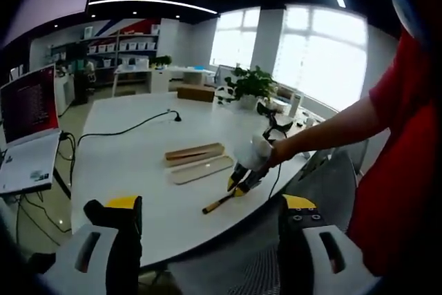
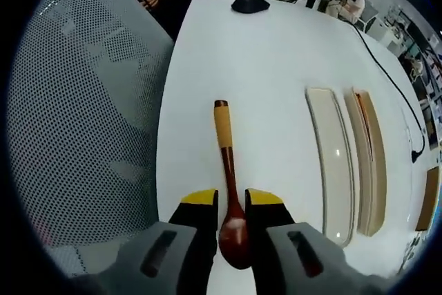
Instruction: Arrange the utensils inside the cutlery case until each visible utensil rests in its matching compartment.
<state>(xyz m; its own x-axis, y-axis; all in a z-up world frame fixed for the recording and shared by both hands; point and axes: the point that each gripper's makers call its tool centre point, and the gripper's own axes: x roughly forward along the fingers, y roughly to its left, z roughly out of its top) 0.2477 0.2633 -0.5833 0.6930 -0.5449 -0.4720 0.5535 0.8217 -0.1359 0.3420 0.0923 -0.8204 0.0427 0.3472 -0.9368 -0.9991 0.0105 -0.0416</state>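
Observation:
A wooden spoon [image 2: 223, 139] with a dark bowl and a lighter handle end points away from me over the white table [image 2: 276, 60]. My right gripper [image 2: 231, 200] is shut on the spoon near its bowl. In the left gripper view a gloved hand holds that right gripper [image 1: 242, 179] near the table's front edge, and the spoon [image 1: 217, 203] slants down to the tabletop. The cutlery case lies as two long parts side by side: a cream tray [image 2: 333, 164] and a wooden tray [image 2: 369, 164], seen also as the wooden tray [image 1: 195, 152] and the cream tray [image 1: 202, 169]. My left gripper [image 1: 210, 202] hangs open off the table's near edge.
A grey mesh chair back [image 2: 90, 115] stands against the table edge. A laptop [image 1: 27, 136] sits at the far left with a black cable [image 1: 124, 131] running across the table. A potted plant [image 1: 248, 84] stands at the far end. A black object [image 2: 250, 3] lies ahead.

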